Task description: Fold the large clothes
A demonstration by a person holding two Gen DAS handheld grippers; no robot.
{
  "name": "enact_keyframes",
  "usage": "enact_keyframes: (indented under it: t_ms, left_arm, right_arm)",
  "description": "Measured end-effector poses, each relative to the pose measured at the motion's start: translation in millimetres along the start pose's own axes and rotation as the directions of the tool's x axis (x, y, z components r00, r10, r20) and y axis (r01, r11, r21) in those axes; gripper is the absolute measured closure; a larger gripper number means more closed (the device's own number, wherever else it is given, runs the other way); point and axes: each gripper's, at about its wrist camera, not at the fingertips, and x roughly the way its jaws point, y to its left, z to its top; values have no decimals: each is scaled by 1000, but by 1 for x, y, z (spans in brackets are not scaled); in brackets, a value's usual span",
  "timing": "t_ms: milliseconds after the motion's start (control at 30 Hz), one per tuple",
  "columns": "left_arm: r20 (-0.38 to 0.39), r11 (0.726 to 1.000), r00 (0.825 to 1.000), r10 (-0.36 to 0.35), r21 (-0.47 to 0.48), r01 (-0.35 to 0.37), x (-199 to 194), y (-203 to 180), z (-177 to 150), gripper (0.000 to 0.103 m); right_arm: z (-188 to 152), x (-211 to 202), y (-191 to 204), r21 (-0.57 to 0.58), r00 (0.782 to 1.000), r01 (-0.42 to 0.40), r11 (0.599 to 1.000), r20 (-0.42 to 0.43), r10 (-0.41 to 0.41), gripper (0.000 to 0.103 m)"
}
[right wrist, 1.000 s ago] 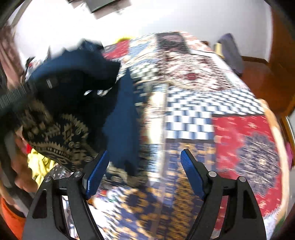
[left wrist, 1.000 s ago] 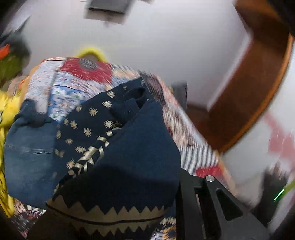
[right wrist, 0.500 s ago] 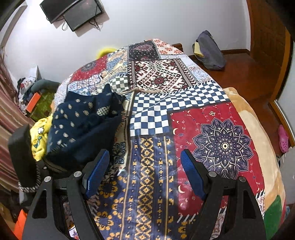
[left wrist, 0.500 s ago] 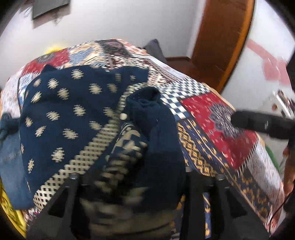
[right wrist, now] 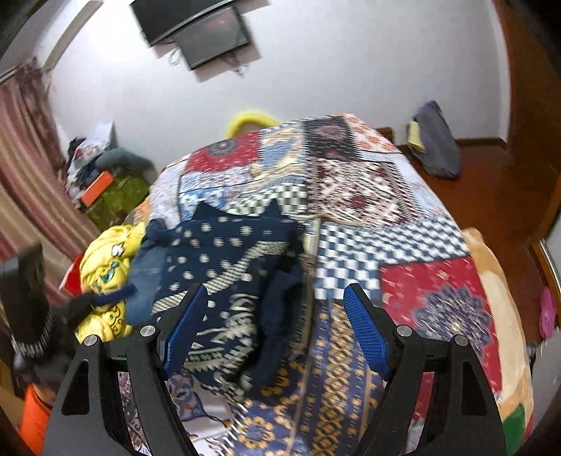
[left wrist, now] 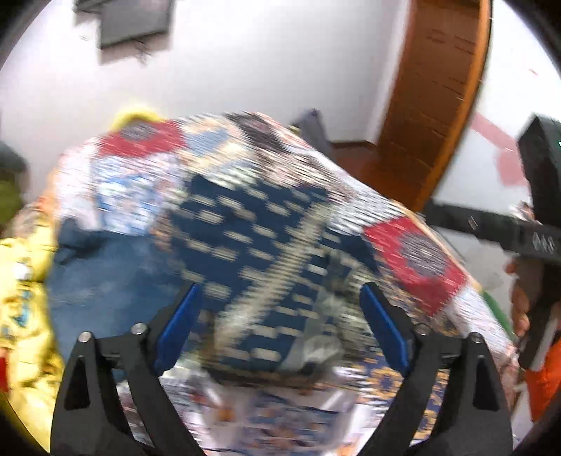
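Observation:
A navy patterned garment with cream dots and a cream woven band (left wrist: 259, 252) lies bunched on the patchwork bedspread (left wrist: 417, 259); it also shows in the right wrist view (right wrist: 224, 277). My left gripper (left wrist: 280, 333) is open and empty, its blue pads just above the garment's near edge. My right gripper (right wrist: 277, 333) is open and empty, hovering over the garment's right side. The left wrist view is blurred by motion.
A blue denim piece (left wrist: 105, 280) and a yellow printed garment (right wrist: 105, 266) lie left of the navy one. The bedspread (right wrist: 420, 252) covers the bed. A wooden door (left wrist: 434, 94), a grey bag (right wrist: 434, 143) on the floor and a wall screen (right wrist: 207, 31) stand around.
My left gripper let go of the navy garment and opened; the garment now lies on the bed. The right gripper swung left toward the garment, still open.

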Motion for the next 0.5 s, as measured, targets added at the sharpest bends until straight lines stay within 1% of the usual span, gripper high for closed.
enact_keyframes:
  t_ms: [33,100,133,200,300,333,400,500]
  left_arm:
    - [6,999,999,43,-6,-43,1,13,5,8]
    - [-1,995,996,92,-48,-92,9,34,12,8]
    - [-9,993,995,95,-74,-96,16,45,15,8]
    - [-37,988,996,77,-128,-82,32,63,21,9]
    - [-67,975,996,53,-211,-66,63,78,30,9]
    - [-66,973,996,52,-222,-65,72,81,32,9]
    - [-66,973,994,86,-208,-98,87,85,37,9]
    - [-58,975,990,127,-178,-135,113,87,44,8]
  right_arm:
    - [1,7,6,-16,1000,-3,1000,-5,3,26]
    - [1,26,17,-41,1000,-12,999,-30,11,26]
    - [1,35,21,-50,999,-19,999,-44,17,26]
    - [2,56,27,-68,996,-37,997,-81,31,26]
    - [1,90,30,-77,988,-44,996,-148,33,26]
    - [1,99,30,-83,985,-46,995,-169,31,26]
    - [0,116,29,-113,979,-47,992,-204,23,26]
    - [1,130,20,-150,974,-30,988,-226,-5,26]
